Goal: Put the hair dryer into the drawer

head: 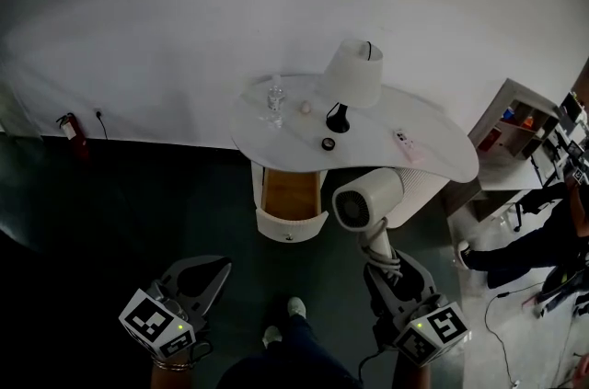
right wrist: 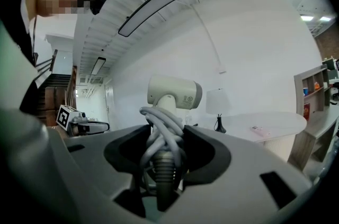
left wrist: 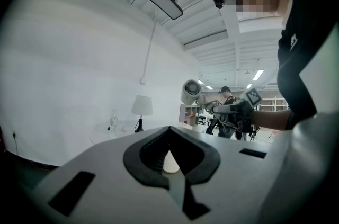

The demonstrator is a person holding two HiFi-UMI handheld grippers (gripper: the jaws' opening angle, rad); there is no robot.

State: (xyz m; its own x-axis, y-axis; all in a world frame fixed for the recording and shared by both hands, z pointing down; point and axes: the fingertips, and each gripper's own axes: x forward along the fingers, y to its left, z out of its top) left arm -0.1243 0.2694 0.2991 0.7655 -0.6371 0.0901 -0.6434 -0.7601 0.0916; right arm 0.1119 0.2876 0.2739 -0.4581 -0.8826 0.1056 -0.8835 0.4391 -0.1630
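The white hair dryer (head: pixel 366 200) hangs in the air just right of the open drawer (head: pixel 292 227), its nozzle end facing up at me. Its handle is wrapped in grey cord, and my right gripper (head: pixel 390 273) is shut on that handle from below. In the right gripper view the dryer (right wrist: pixel 175 93) stands upright between the jaws of the right gripper (right wrist: pixel 164 135). The drawer sticks out from under the white table (head: pixel 442 159) and shows a bare wooden bottom. My left gripper (head: pixel 210 277) is low at the left, shut and holding nothing; it (left wrist: pixel 169 131) faces the table and the dryer (left wrist: pixel 190 91).
On the table stand a white lamp (head: pixel 354 73), a clear bottle (head: pixel 275 102), a small black round object (head: pixel 329 143) and a remote (head: pixel 406 144). A fire extinguisher (head: pixel 70 128) leans at the left wall. A shelf (head: pixel 518 115) and another person (head: pixel 543 240) are at the right.
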